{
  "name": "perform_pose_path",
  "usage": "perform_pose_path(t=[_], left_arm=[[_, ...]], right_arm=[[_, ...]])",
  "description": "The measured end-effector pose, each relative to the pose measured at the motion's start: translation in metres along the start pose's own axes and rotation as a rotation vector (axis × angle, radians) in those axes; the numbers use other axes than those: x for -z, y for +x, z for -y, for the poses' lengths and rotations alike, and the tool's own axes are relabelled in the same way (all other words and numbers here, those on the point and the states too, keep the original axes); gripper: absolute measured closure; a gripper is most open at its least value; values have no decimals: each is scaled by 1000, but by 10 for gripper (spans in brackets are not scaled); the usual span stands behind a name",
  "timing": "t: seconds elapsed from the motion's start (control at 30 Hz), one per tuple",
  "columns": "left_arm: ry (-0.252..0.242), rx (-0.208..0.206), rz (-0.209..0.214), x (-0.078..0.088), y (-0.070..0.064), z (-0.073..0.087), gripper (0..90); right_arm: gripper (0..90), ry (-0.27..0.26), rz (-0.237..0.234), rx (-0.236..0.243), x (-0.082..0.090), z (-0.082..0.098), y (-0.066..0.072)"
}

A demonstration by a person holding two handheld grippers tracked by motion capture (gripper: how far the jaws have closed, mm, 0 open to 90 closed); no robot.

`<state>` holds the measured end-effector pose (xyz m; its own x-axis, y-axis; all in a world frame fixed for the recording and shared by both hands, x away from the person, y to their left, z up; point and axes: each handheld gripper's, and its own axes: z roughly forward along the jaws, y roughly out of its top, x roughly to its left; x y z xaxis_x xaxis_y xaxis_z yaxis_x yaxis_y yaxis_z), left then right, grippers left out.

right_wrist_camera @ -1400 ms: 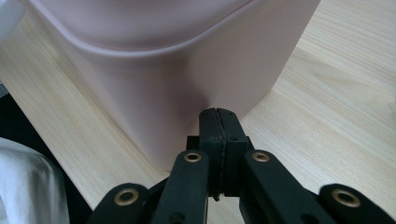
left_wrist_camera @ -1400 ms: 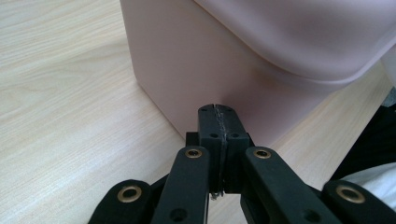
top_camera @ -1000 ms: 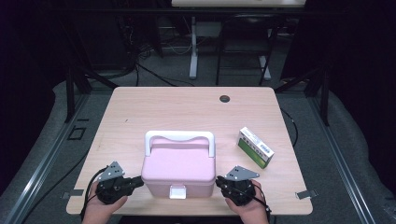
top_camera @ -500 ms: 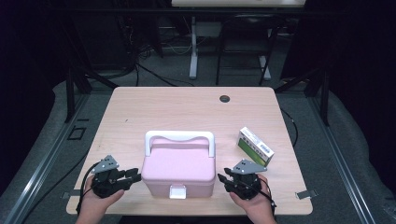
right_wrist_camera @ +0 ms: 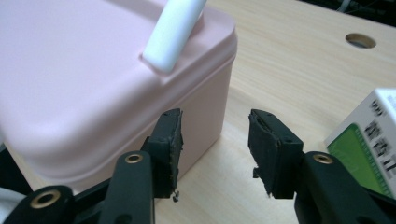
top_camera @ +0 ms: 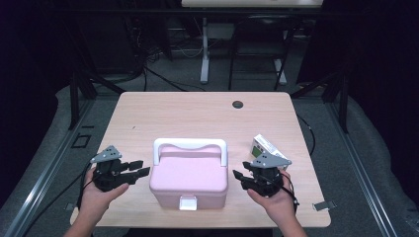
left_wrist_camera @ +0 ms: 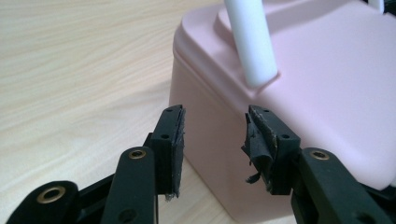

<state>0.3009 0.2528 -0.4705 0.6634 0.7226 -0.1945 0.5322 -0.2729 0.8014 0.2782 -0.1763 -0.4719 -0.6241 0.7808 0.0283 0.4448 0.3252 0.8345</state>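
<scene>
A pink lidded box (top_camera: 190, 180) with a white handle (top_camera: 190, 145) sits on the wooden table (top_camera: 197, 116) near its front edge. The left gripper (top_camera: 140, 168) is at the box's 9 o'clock, the right gripper (top_camera: 239, 178) at its 3 o'clock. Both point inward, released; their jaws have just been opening, with nothing clamped between them. A white-and-green carton (top_camera: 263, 146) lies just beyond the right gripper, at the box's 2 o'clock, crowding that side. A round cable hole (top_camera: 238, 104) sits at 12 o'clock, well apart.
</scene>
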Motion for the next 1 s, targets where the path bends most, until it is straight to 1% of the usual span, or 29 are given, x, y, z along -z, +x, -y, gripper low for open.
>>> perform_pose_path(t=[0.03,0.07,0.1,0.13,0.17,0.2,0.23,0.27,0.33,0.4,0.47,0.5,0.53,0.57,0.6,0.63,0.67,0.7,0.73,0.77,0.8,0.83,0.87,0.93,0.97,1.0], left_arm=[[4,-2,5,2,1,-8,556],[3,-2,10,3,2,-11,549],[3,-2,10,3,2,-11,538],[0,0,24,6,4,-19,528],[-2,-3,31,7,4,-23,522],[-2,-3,31,7,4,-23,514],[-2,-12,35,8,3,-29,514],[-9,-18,37,9,2,-36,507],[-15,-22,38,9,1,-43,499],[-26,-14,39,9,-1,-51,494],[-25,-16,39,8,-1,-53,493],[-21,-9,41,6,-2,-59,491],[-21,-9,41,6,-2,-59,489],[-17,-13,35,3,-3,-64,483],[-17,-13,35,3,-3,-64,479],[-9,-9,34,-2,-5,-68,472],[-9,-9,34,-2,-5,-68,463],[-5,-9,44,-4,-5,-70,452],[1,-1,50,-7,-6,-71,452],[8,5,61,-11,-6,-71,451],[8,5,61,-11,-6,-71,447],[15,14,69,-14,-6,-71,446],[23,11,74,-16,-6,-70,446],[34,14,85,-20,-7,-67,445],[39,10,88,-24,-8,-63,449],[39,10,88,-24,-8,-63,457]], right_arm=[[504,-1,3,0,1,-4,-1],[497,-6,12,-2,1,-7,-2],[497,-6,12,-2,1,-7,-2],[497,-10,21,-10,2,-13,-3],[496,-10,14,-15,2,-15,-3],[496,-10,14,-15,2,-15,-3],[496,-11,11,-11,2,-18,-3],[497,-18,7,-4,1,-25,-1],[501,-27,-4,0,0,-30,0],[501,-32,-3,2,0,-38,0],[501,-36,-8,0,0,-41,0],[497,-46,-19,-9,-1,-48,-1],[497,-46,-19,-9,-1,-48,-1],[491,-54,-36,-23,-2,-54,-2],[491,-54,-36,-23,-2,-54,-2],[487,-62,-51,-34,-3,-61,-2],[487,-62,-51,-34,-3,-61,-2],[480,-53,-65,-47,-5,-68,-3],[480,-53,-65,-47,-5,-68,-3],[480,-55,-81,-57,-8,-72,-3],[480,-55,-81,-57,-8,-72,-3],[480,-57,-90,-67,-10,-72,-3],[480,-57,-90,-67,-10,-72,-3],[480,-44,-93,-64,-13,-71,-1],[480,-40,-106,-61,-14,-69,0],[480,-40,-106,-61,-14,-69,0]])
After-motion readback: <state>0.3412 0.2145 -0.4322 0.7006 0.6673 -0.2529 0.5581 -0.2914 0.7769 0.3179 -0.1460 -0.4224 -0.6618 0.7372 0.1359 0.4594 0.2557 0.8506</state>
